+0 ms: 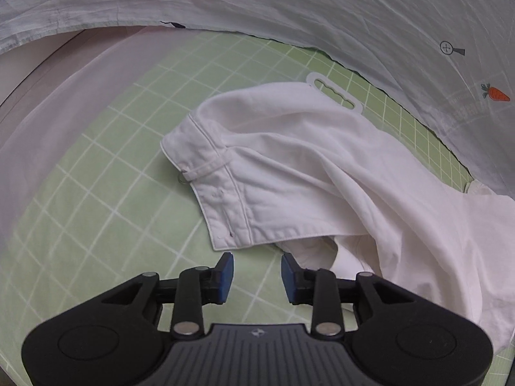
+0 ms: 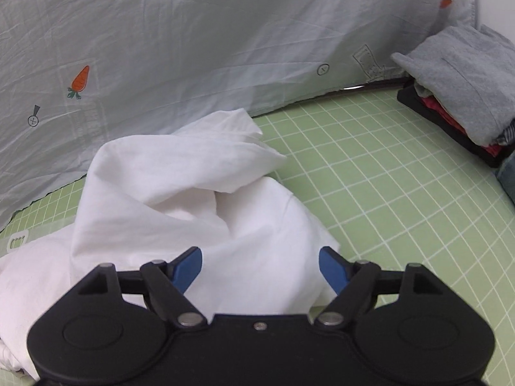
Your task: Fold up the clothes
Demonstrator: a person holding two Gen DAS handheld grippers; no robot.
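Note:
A crumpled white garment (image 1: 289,173) lies on the green grid mat (image 1: 106,199); its waistband end with a belt loop faces my left gripper. My left gripper (image 1: 257,271) is open and empty, its blue pads just short of the waistband edge. In the right wrist view the same white garment (image 2: 193,199) is bunched in a heap on the mat (image 2: 386,193). My right gripper (image 2: 260,267) is open, its fingers spread on either side of the cloth's near part, not closed on it.
A pale sheet with carrot prints (image 2: 193,48) hangs behind the mat, also in the left wrist view (image 1: 322,9). A stack of folded clothes, grey on top (image 2: 460,93), sits on a black tray at the far right. A white handle slot (image 1: 336,95) is in the mat.

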